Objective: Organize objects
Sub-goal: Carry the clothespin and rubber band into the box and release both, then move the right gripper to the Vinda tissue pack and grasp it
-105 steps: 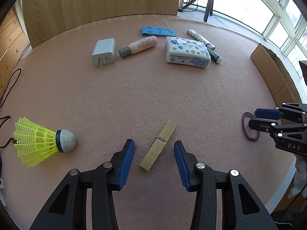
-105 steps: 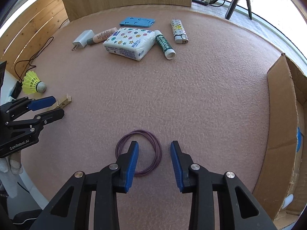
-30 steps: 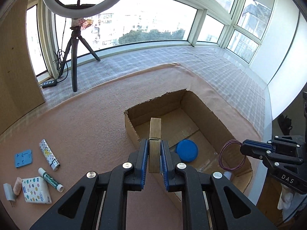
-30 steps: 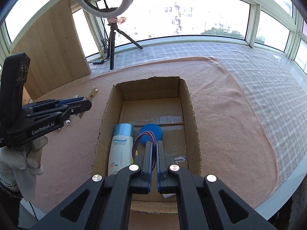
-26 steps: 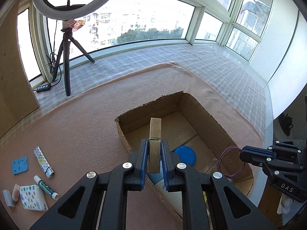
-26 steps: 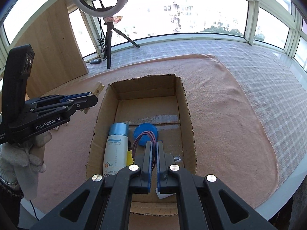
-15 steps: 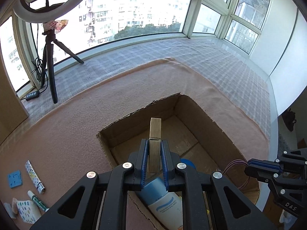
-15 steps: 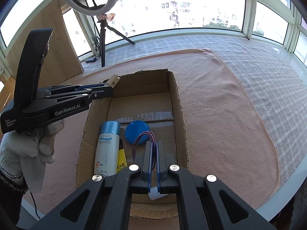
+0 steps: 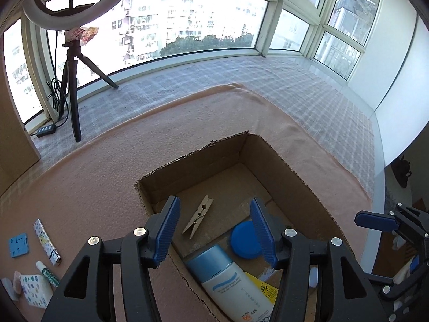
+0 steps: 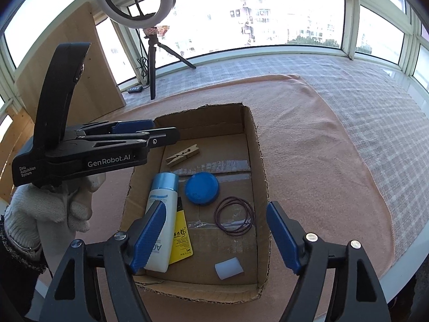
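Both the left gripper [image 9: 215,228] and right gripper [image 10: 214,237] hang spread and empty over the cardboard box [image 10: 264,187]. Inside lie the purple hair tie [image 10: 234,218], near, and clothespin [image 10: 182,155], far. Release seems done; next, fetch the leftover items, probably the lighter [image 9: 47,241], far left.

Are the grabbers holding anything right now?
No. Both the left gripper and right gripper are open; the clothespin and rubber band lie in the box.

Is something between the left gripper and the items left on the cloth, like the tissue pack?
Nothing visible stands between them. The left gripper hangs open over the cardboard box; the tissue pack lies on open cloth to its left.
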`<state>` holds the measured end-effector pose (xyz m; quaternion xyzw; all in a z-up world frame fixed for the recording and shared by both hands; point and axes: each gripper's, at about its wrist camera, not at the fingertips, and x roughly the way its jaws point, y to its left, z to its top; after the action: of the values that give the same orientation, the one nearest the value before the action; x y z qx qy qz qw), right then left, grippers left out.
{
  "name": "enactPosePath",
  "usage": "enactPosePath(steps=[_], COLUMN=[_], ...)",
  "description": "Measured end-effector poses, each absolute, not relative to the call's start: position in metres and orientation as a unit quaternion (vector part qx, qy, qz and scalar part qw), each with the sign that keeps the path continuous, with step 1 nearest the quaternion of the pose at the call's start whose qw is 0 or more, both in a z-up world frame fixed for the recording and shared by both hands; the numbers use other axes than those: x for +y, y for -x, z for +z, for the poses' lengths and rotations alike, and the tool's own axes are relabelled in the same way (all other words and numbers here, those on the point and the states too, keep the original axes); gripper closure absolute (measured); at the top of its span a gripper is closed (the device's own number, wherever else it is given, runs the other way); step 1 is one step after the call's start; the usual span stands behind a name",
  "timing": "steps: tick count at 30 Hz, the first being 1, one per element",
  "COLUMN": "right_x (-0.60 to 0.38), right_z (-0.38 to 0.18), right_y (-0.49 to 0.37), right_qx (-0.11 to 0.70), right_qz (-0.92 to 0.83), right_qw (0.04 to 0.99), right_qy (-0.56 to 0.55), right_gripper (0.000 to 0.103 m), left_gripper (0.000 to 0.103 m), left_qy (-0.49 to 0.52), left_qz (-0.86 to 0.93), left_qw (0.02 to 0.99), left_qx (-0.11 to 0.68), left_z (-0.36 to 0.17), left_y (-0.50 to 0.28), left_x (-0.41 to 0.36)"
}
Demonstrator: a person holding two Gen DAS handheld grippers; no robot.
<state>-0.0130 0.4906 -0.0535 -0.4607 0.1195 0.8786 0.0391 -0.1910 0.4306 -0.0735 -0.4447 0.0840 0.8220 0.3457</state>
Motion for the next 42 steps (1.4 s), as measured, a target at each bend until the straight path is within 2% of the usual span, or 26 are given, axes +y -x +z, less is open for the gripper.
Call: enactPosePath(steps=[12,24,38,41,42], right_x=[0.468,0.428,0.403,0.402,0.401], right_z=[-0.046,-0.042,-0.051,-0.053,-0.053], right_y=[0.015,0.022,0.023,0.023,0.023], right_qx=[0.117,0.127,0.143,0.146,0.146], right_qz=[0.882,0.884,0.877,0.875,0.874], right_qw=[0.022,0.002,0.003,0.004,0.005], right_qy=[0.456,0.449,0.459,0.462,0.463], right_gripper=[0.029,0.029,0.029,0.029,0.029], left_gripper=[0.044,0.031,0.031,0.036,0.041], left_qy=[0.451,0.493,0.541,0.545,0.548], left_qz=[0.841,0.848,0.835,0.832,0.83], left_qw=[0.289,0.189,0.101,0.101,0.103], left_qx=[0.07,0.047,-0.006,-0.005,-0.003], left_z=[-0.065,-0.081,-0.114,-0.12,-0.123], left_y=[0.193,0.221,0.267,0.271,0.272], left_x=[0.356,0.233,0.128,0.124,0.123])
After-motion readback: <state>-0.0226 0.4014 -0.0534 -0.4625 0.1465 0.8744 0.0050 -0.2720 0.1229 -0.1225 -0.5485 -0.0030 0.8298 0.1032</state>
